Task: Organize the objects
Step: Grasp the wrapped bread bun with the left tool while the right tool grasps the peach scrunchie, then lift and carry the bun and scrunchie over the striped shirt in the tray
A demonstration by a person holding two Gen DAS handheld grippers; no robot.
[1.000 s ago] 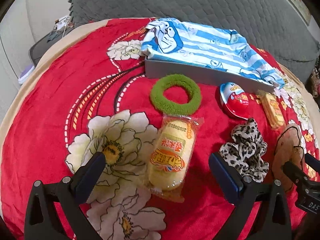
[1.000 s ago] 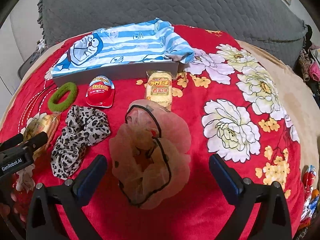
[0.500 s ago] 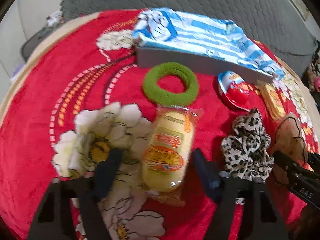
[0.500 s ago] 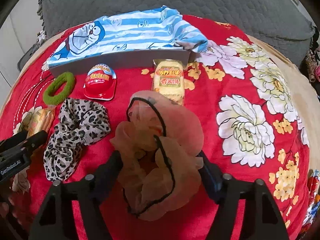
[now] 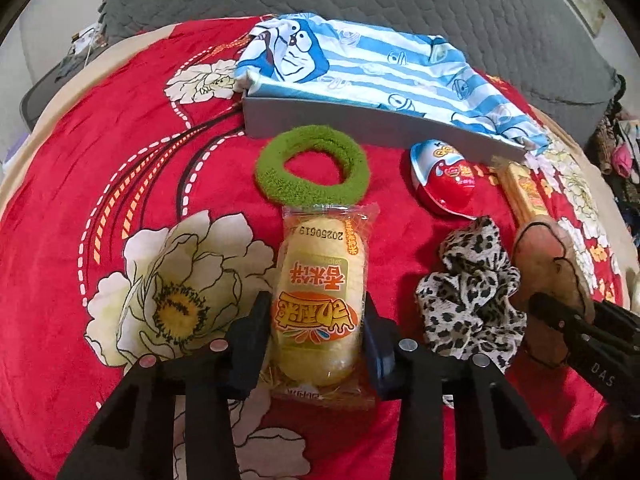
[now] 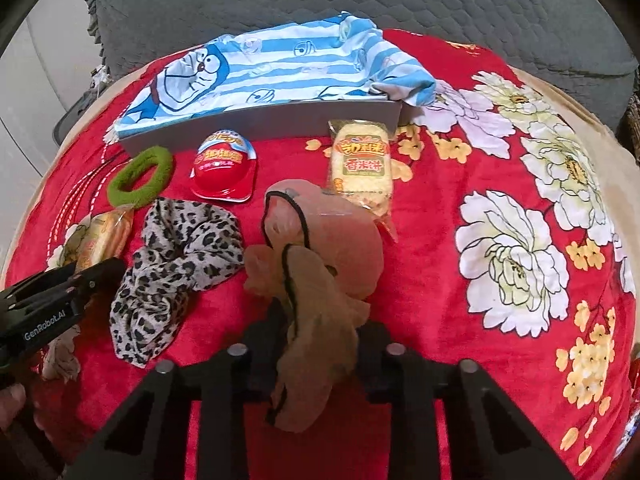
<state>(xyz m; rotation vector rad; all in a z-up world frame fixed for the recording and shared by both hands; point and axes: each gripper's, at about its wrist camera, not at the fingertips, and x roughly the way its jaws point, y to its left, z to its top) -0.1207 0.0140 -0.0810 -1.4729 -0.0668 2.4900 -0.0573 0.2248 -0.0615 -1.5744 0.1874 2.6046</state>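
We hold the yellow snack packet [image 5: 316,300] between the jaws of our left gripper [image 5: 316,344], which have just closed onto its sides. Our right gripper [image 6: 316,344] has just closed its jaws on the peach scrunchie [image 6: 316,280]. Ahead of the left jaws lies the green hair ring [image 5: 312,170]; to their right, the leopard scrunchie [image 5: 472,292] on the red floral blanket [image 5: 100,200].

Snack packet [image 5: 316,300] reads 20250619; hand-held gripper [image 6: 44,320] GenRobot.AI.
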